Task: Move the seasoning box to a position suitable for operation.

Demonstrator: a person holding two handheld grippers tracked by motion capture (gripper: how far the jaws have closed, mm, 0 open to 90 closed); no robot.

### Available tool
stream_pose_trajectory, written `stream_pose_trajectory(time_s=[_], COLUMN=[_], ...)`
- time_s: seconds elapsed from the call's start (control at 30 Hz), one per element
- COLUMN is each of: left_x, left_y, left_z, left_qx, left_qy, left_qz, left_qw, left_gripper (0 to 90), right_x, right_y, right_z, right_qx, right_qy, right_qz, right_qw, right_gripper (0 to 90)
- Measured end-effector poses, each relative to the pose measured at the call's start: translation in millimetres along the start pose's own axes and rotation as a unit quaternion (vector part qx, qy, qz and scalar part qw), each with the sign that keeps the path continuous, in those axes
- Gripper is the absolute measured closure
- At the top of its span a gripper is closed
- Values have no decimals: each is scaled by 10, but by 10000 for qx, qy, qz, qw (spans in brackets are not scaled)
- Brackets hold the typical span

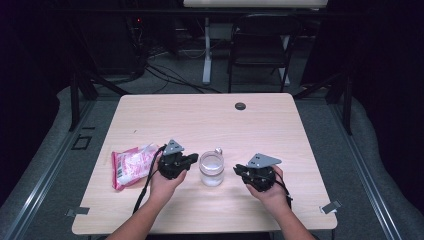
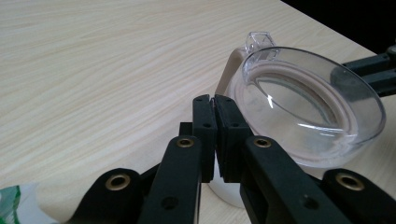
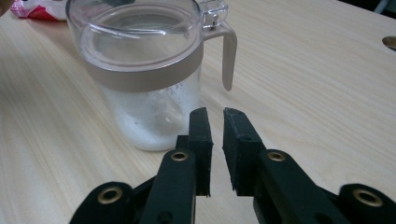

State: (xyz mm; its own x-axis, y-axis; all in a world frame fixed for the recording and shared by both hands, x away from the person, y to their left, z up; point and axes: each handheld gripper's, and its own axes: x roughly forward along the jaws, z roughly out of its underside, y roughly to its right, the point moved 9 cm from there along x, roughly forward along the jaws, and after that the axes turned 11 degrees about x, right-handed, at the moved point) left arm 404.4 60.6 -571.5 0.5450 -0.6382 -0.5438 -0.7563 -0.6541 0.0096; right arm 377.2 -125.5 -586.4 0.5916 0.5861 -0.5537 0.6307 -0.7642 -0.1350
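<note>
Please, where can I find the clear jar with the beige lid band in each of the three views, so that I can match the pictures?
High view: the jar stands on the table, between the left gripper and the right gripper.
Left gripper view: right of centre, seen from above, its lid just beyond the jaws.
Right gripper view: upper left, the jar upright, beyond the jaws.
Shared landmark: the pink packet, at the top left corner of the right gripper view.

The table [image 1: 165, 117] is pale beige wood with fine wavy grain, set with a dark round grommet [image 1: 240, 106]. The jar [image 3: 144, 74] is clear plastic with a taupe collar and handle, frosted white inside with powder. The snack packet [image 1: 131, 166] is pink and white, and both grippers' jaws are matt black with brass-coloured rivets.
</note>
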Motion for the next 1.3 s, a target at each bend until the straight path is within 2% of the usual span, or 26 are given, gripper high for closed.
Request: stream_pose_trajectory(time_s=[0.03, 0.07, 0.17, 0.3, 0.33, 0.37, 0.47, 0.5, 0.63, 0.7, 0.8, 0.9, 0.97, 1.03, 1.13, 1.2, 1.23, 1.27, 1.3], left_x=[-14, -30, -80, -151, -180, -180, -238, -270, -314, -348, -381, -403, -417, -427, -425, -410, -410, -395, -388], left_y=[4, 16, 58, 68, 56, 56, 32, 27, 35, 50, 56, 57, 56, 58, 59, 83, 83, 105, 117], left_z=[0, 1, 29, 114, 159, 159, 246, 289, 334, 363, 381, 390, 393, 397, 387, 382, 382, 374, 368], left_qx=[-24, -72, -86, -12, -46, -46, -117, -133, -104, -78, -58, -64, -55, -34, -32, 26, 26, 66, 115], left_qy=[27, 59, 101, 11, -24, -24, -54, -65, -84, -81, -70, -70, -50, -64, -42, -74, -74, -95, -118], left_qz=[-1, 26, 63, -24, -85, -85, -165, -191, -242, -259, -288, -293, -300, -298, -303, -271, -271, -238, -226], left_qw=[10000, 10000, 9999, 10000, 10000, 10000, 9998, 9997, 9996, 9996, 9995, 9995, 9995, 9995, 9995, 9996, 9996, 9996, 9996], left_gripper=[865, 837, 807, 772, 760, 751, 736, 718, 707, 697, 690, 686, 681, 671, 665, 658, 655, 655, 647], right_x=[13, 41, 80, 210, 283, 283, 429, 514, 613, 699, 760, 794, 815, 829, 824, 785, 785, 773, 744], right_y=[2, 19, 43, 110, 142, 142, 181, 182, 153, 126, 116, 117, 126, 151, 160, 202, 202, 217, 259], right_z=[-15, -56, -94, -168, -200, -200, -220, -228, -254, -265, -284, -290, -298, -303, -301, -293, -293, -289, -280], right_qx=[-33, -173, -253, -280, -191, -191, -138, -89, -129, -226, -243, -236, -166, -72, 10, -21, -21, 27, 126], right_qy=[43, 92, 99, 5, -17, -17, -152, -214, -266, -327, -328, -347, -356, -373, -405, -472, -472, -457, -429], right_qz=[-48, -40, -21, 38, -6, -6, -94, -208, -323, -331, -343, -368, -398, -401, -436, -281, -281, -237, -78], right_qw=[10000, 9998, 9996, 9996, 9998, 9998, 9997, 9995, 9990, 9987, 9986, 9984, 9984, 9985, 9982, 9985, 9985, 9987, 9990], right_gripper=[808, 796, 798, 815, 815, 815, 804, 790, 776, 764, 756, 761, 774, 825, 828, 851, 851, 857, 857])
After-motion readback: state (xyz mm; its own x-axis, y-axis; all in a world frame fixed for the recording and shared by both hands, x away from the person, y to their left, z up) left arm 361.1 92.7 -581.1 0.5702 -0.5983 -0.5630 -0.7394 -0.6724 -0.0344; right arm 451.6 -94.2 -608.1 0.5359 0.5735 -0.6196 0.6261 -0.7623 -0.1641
